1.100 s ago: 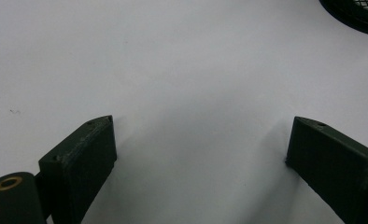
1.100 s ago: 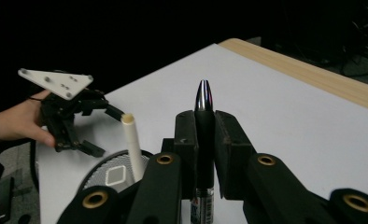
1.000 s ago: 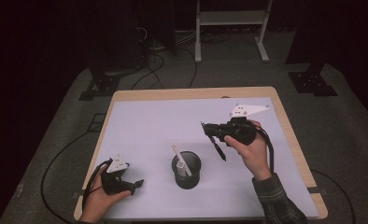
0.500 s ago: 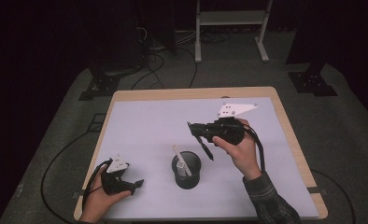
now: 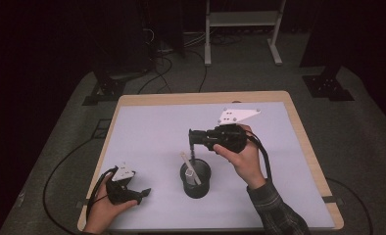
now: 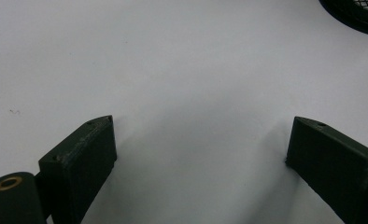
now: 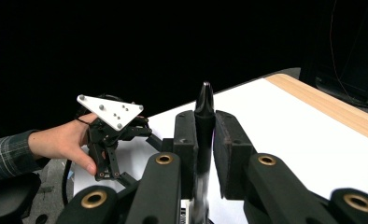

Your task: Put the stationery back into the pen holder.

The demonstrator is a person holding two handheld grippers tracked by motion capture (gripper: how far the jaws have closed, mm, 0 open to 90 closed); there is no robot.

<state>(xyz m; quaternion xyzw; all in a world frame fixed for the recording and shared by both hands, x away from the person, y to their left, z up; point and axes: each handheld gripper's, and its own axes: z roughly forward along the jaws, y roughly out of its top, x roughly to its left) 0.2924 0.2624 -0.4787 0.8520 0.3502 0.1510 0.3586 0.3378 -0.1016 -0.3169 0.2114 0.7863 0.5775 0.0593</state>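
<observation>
Right gripper [image 5: 193, 138] is clenched on a black pen [image 7: 203, 122], the dark shaft pinched between both pads and hanging down just above the mesh cup [image 5: 196, 180], at the cup's 12 o'clock. In the right gripper view the pen's tip rises past the pads. A pale stick [image 5: 190, 166] leans in the cup toward its 11 o'clock. Left gripper [image 5: 138, 194] rests on the white table [image 5: 147, 132] at the cup's 8 o'clock, near the front edge, jaws spread wide with bare table between them; the cup's rim [image 6: 355, 14] sits at 1 o'clock in its view.
</observation>
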